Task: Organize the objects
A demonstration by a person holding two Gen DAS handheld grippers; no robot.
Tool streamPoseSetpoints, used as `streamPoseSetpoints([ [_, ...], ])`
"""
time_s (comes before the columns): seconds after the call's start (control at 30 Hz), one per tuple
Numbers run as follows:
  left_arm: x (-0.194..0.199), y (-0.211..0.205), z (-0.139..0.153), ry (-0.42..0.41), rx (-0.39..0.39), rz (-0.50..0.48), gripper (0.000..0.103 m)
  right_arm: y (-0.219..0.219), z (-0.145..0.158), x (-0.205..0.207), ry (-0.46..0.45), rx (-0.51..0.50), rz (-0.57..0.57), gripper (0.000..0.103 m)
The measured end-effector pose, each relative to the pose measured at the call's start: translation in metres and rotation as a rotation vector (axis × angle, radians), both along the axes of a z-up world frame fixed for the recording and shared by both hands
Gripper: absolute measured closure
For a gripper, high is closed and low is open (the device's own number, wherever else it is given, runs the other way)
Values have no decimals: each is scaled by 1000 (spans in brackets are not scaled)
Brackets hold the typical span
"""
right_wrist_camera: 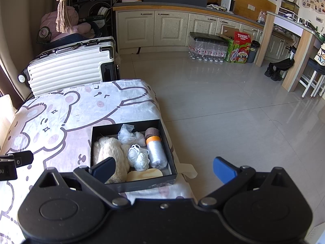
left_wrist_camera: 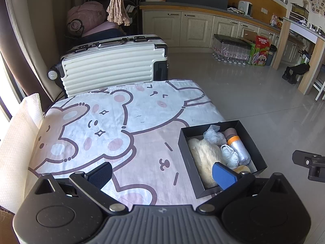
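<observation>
1. We see the left gripper (left_wrist_camera: pixel 162 174) above the tabletop (left_wrist_camera: pixel 126 142), which is covered by a cloth with cartoon bears; its jaws are spread wide and hold nothing.
2. The right gripper (right_wrist_camera: pixel 163 169) has its jaws spread wide too, and they are empty. Its left finger stands over the near edge of the black box (right_wrist_camera: pixel 169 142), and its right finger is over the floor (right_wrist_camera: pixel 233 111).
3. In the left wrist view the black box sits at about 4 o'clock, at the right edge of the tabletop; in the right wrist view it is near the middle, just ahead of the fingers.
4. Inside the box we see a cream plush item (right_wrist_camera: pixel 109 152) on the left, a white cord bundle (right_wrist_camera: pixel 138 158) beside it, and a silver roll with an orange cap (right_wrist_camera: pixel 156 154) on the right.
5. A crumpled clear bag (right_wrist_camera: pixel 127 134) lies at the far side of the box, and a pale yellow item (right_wrist_camera: pixel 146 173) at the near side.
6. A white suitcase (left_wrist_camera: pixel 113 65) lies behind the tabletop at 12 o'clock in the left wrist view.
</observation>
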State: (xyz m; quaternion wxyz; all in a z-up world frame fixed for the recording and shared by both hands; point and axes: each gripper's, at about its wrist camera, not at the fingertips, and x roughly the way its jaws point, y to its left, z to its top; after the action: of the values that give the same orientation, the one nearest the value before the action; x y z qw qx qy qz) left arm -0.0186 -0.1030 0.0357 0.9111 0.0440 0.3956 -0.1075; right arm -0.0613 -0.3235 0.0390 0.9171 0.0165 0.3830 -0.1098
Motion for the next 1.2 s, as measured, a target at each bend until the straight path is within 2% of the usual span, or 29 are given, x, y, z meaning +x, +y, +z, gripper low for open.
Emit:
streamPoseSetpoints([
  [1.2, -2, -1, -4, 8, 8, -5, 0, 1, 0, -1, 2, -1, 0, 0],
])
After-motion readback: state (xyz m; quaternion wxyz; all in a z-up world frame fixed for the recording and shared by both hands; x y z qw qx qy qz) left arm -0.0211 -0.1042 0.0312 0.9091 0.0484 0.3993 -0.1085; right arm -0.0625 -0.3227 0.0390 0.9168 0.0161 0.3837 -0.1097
